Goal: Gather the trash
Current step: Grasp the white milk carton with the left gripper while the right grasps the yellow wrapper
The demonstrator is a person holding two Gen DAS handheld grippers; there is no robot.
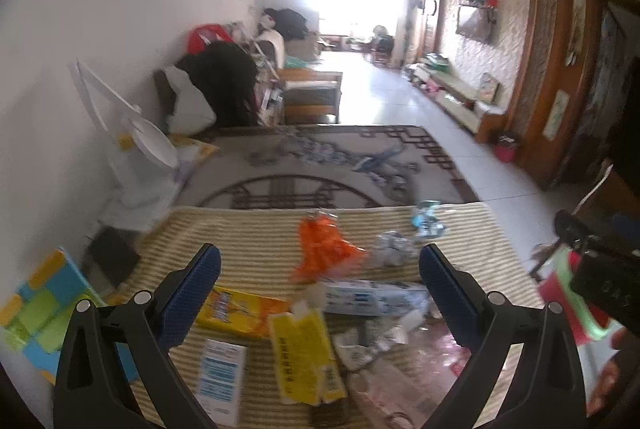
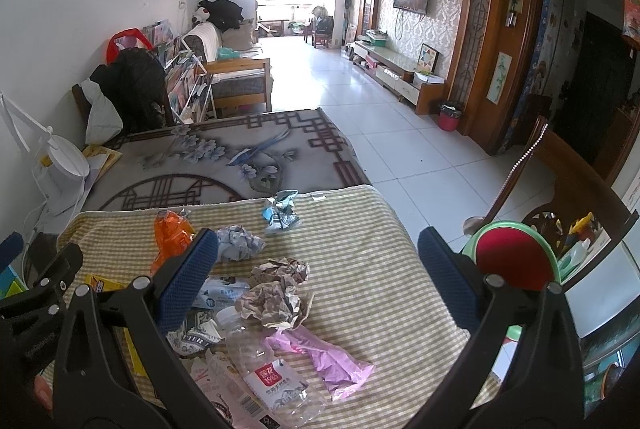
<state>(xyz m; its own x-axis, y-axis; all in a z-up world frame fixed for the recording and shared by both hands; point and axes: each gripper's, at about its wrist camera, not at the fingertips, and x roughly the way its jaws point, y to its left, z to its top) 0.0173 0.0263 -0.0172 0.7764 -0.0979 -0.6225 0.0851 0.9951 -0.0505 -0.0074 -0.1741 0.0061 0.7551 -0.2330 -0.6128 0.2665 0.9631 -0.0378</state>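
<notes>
My left gripper (image 1: 320,269) and right gripper (image 2: 318,253) are both spread wide, holding nothing. The trash, including a plastic bottle (image 2: 272,369), lies on the checked surface (image 2: 380,269) beneath them.

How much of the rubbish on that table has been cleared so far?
Nothing looks collected yet. Both the left gripper and the right gripper are open and empty above the checked tablecloth. Still lying there: an orange wrapper, crumpled paper balls, a squashed plastic bottle, a pink bag, a blue-and-silver wrapper and yellow packets. So the whole job is left.
</notes>
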